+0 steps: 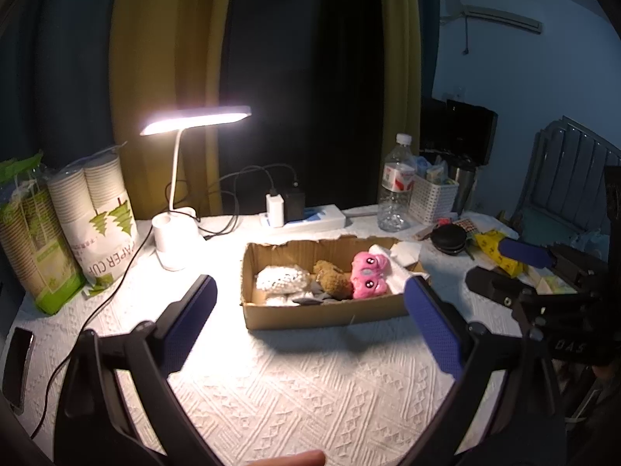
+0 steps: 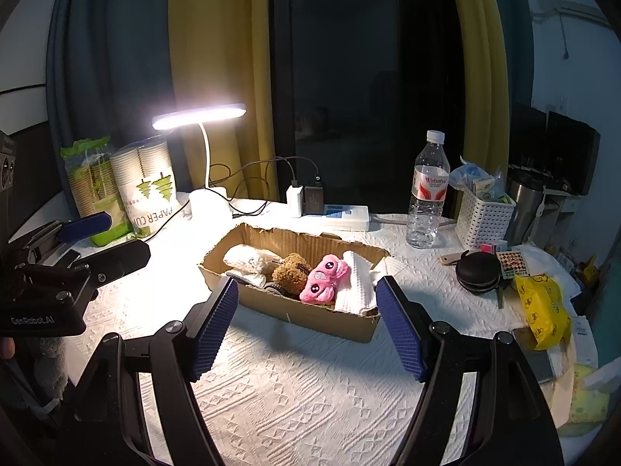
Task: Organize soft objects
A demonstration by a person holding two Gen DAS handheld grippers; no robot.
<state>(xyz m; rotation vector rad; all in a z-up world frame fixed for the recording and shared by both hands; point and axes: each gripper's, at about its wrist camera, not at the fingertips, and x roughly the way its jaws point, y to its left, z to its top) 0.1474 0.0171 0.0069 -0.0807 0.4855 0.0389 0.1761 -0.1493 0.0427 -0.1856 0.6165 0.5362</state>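
A shallow cardboard box (image 1: 322,316) (image 2: 330,320) sits mid-table. In it lie a white knitted item (image 1: 283,279) (image 2: 244,259), a brown plush (image 1: 332,277) (image 2: 291,275), a pink plush with big eyes (image 1: 368,273) (image 2: 324,279) and a folded white cloth (image 1: 396,268) (image 2: 357,283). My left gripper (image 1: 310,303) is open and empty, just in front of the box. My right gripper (image 2: 306,310) is open and empty, in front of the box. Each gripper shows at the edge of the other's view, the right one (image 1: 524,252) and the left one (image 2: 83,225).
A lit desk lamp (image 1: 170,233) (image 2: 209,198), paper cup packs (image 1: 93,225) (image 2: 147,190), a power strip (image 1: 306,217) (image 2: 337,215), a water bottle (image 1: 396,186) (image 2: 427,194), a white basket (image 2: 483,217), a black case (image 2: 477,272), a yellow bag (image 2: 543,310) and a phone (image 1: 17,365) surround the box on the white cloth.
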